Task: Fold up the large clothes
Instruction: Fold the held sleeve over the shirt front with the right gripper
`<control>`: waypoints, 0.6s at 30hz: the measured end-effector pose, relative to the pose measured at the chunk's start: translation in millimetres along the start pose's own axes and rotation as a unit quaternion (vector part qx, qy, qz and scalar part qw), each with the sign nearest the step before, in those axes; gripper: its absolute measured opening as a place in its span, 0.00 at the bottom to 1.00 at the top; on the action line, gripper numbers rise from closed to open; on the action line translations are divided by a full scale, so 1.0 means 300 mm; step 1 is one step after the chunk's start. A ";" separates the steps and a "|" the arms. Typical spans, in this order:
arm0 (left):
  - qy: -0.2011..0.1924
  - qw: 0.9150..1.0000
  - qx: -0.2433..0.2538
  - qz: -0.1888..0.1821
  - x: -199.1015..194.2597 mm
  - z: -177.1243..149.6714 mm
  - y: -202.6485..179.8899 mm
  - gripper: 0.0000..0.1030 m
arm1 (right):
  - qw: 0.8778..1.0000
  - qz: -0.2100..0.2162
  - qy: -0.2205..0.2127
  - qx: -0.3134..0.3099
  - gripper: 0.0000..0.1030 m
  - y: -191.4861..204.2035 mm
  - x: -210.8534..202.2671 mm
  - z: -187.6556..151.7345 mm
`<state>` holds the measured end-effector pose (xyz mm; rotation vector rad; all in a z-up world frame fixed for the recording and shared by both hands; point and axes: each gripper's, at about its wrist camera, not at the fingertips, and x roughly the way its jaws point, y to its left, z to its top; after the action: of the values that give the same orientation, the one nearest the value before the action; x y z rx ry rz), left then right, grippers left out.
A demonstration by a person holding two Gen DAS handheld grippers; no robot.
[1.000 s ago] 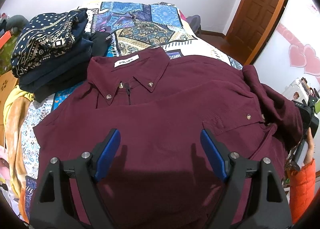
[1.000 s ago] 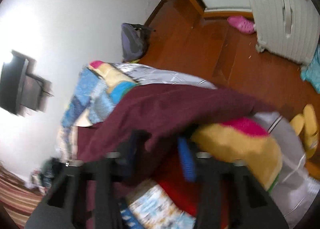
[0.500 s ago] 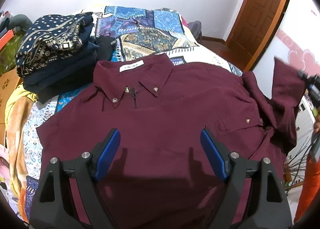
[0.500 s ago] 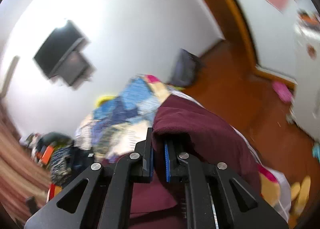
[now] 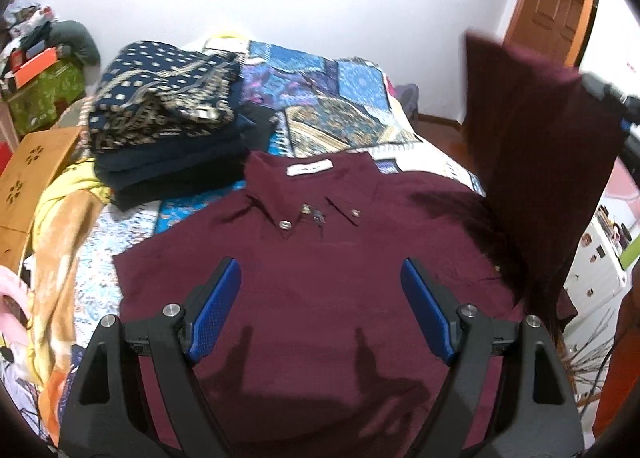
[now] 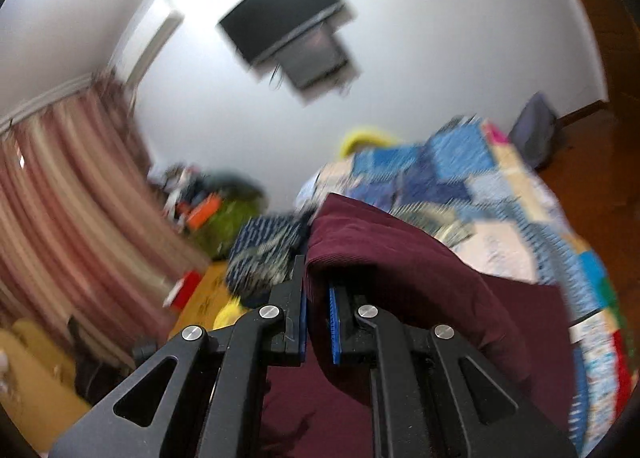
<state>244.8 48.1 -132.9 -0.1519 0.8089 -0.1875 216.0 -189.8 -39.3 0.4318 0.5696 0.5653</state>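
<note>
shirt (image 5: 320, 258): flat on bed (image 5: 344, 98), under left tongs (image 5: 320, 310) | left tongs: wide, empty | right tongs (image 6: 318, 310): clamped on raised sleeve (image 5: 536, 162)

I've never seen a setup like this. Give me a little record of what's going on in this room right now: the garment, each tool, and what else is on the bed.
garment: maroon button-down shirt, lying front up on the patchwork quilt
lifted part: sleeve, raised off the bed on the shirt's right side in the left view
right gripper: fingers shut on the sleeve
left gripper: fingers open, above the shirt front, holding nothing
also on the bed: stack of folded clothes, beside the collar
wall: mounted television
</note>
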 end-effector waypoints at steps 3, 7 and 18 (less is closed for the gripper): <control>-0.011 1.000 -0.009 0.013 -0.029 -0.002 0.045 0.80 | 0.998 0.000 0.066 -0.017 0.07 0.035 0.141 -0.075; -0.019 0.999 -0.031 0.027 -0.061 -0.012 0.115 0.82 | 0.988 -0.001 0.151 -0.038 0.08 0.053 0.292 -0.195; -0.021 0.997 -0.056 0.050 -0.081 -0.033 0.199 0.83 | 0.952 -0.050 0.297 -0.054 0.13 0.044 0.464 -0.391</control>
<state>227.5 111.0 -134.8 -0.2185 0.7827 -0.0440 237.1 -69.4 -174.6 0.1181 1.1246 0.6259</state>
